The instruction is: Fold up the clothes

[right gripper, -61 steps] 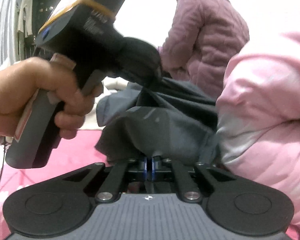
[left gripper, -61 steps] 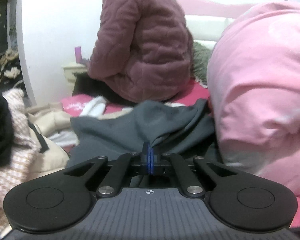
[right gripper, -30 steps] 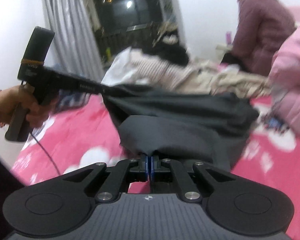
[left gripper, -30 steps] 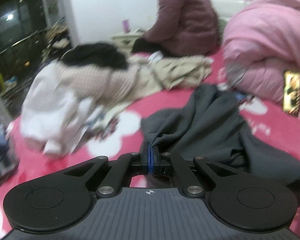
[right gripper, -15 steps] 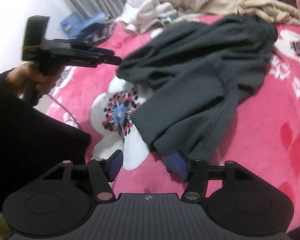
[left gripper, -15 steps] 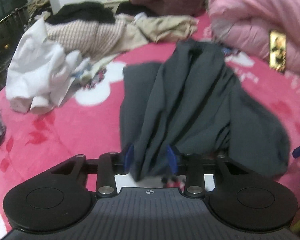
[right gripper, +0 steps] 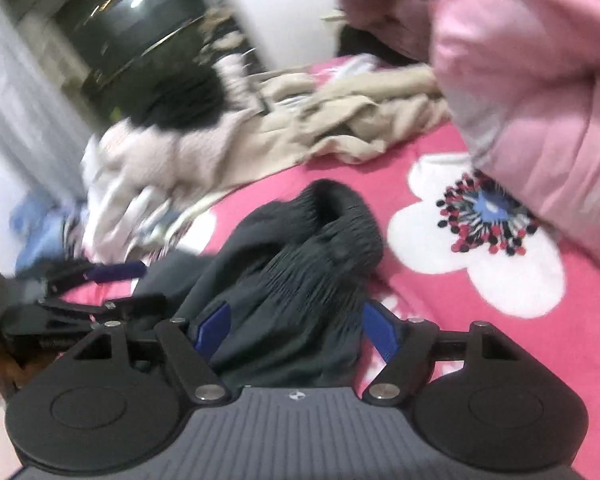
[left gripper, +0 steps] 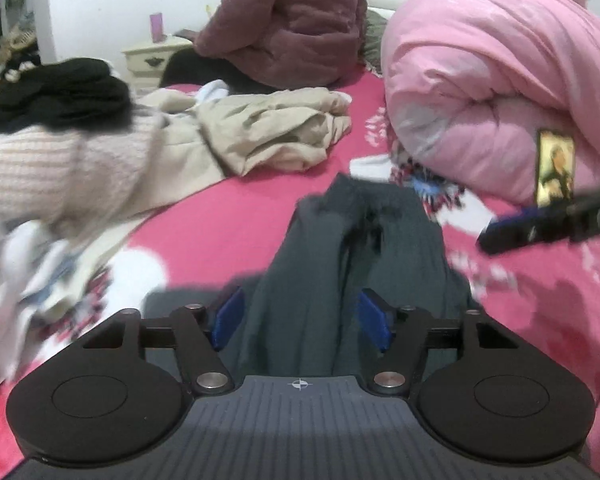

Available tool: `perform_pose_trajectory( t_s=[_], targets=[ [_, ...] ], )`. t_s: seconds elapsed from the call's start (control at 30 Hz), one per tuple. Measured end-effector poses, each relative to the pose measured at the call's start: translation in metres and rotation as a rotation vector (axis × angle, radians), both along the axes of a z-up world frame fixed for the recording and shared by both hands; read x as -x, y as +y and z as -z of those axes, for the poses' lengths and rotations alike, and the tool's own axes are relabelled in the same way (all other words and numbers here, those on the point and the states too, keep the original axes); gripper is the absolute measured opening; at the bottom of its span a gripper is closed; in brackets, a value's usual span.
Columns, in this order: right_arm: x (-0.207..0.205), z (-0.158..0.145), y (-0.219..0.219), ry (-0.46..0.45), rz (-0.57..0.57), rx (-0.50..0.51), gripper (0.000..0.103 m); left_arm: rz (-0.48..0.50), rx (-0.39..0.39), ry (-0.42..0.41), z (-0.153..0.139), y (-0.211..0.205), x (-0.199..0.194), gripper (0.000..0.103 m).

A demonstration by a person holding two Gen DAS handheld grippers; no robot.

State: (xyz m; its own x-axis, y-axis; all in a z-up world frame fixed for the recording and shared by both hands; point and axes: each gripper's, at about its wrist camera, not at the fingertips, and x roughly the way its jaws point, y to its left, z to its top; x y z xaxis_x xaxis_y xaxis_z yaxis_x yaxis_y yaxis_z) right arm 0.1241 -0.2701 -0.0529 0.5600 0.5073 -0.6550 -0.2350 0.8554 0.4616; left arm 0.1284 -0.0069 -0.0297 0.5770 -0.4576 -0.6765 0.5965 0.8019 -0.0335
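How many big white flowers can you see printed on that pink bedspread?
2, perhaps more hidden: one white flower beside the pink quilt, another partly under the clothes pile, left of the dark grey garment.

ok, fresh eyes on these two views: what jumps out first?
The dark grey garment sprawled on the bright pink floral bedspread, running up between both open claws: left claw, right claw. Next, the big rolled pink quilt on the right. Then the heap of unfolded clothes on the left.
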Motion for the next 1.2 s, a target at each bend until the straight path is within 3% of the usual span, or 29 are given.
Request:
perform_pose_trajectory(
  t_s=[0.2, 0.4, 0.43, 0.5, 0.6, 0.77, 1.0, 1.2],
  targets=[
    [-0.027, 0.037, -0.013, 0.049, 0.074, -0.071, 0.076, 0.022, 0.052, 0.038, 0.018, -0.04, -0.065, 0.069],
    [-0.028, 0.046, -0.028, 0.057, 0.098, -0.099, 0.076, 0.034, 0.101, 0.146, 0.041, -0.061, -0.106, 0.067],
    [-0.028, 0.046, -0.03, 0.053, 0.105, -0.098, 0.076, 0.021, 0.117, 0.145, 0.038, -0.056, -0.105, 0.063],
    [-0.028, 0.046, -0.034, 0.048, 0.121, -0.098, 0.076, -0.005, 0.149, 0.141, 0.034, -0.046, -0.103, 0.02],
    [-0.03, 0.046, -0.038, 0.04, 0.138, -0.099, 0.076, -0.044, 0.197, 0.135, 0.028, -0.031, -0.099, 0.004],
    [-0.027, 0.038, -0.037, 0.012, 0.139, -0.105, 0.076, -0.109, 0.278, 0.126, 0.017, -0.005, -0.094, 0.002],
    [-0.014, 0.027, -0.027, -0.039, 0.091, -0.073, 0.076, -0.276, 0.337, 0.077, -0.025, 0.099, -0.017, 0.002],
    [0.001, 0.018, -0.012, -0.05, 0.02, -0.07, 0.076, -0.395, 0.28, 0.098, -0.023, 0.158, 0.06, 0.002]
  ],
)
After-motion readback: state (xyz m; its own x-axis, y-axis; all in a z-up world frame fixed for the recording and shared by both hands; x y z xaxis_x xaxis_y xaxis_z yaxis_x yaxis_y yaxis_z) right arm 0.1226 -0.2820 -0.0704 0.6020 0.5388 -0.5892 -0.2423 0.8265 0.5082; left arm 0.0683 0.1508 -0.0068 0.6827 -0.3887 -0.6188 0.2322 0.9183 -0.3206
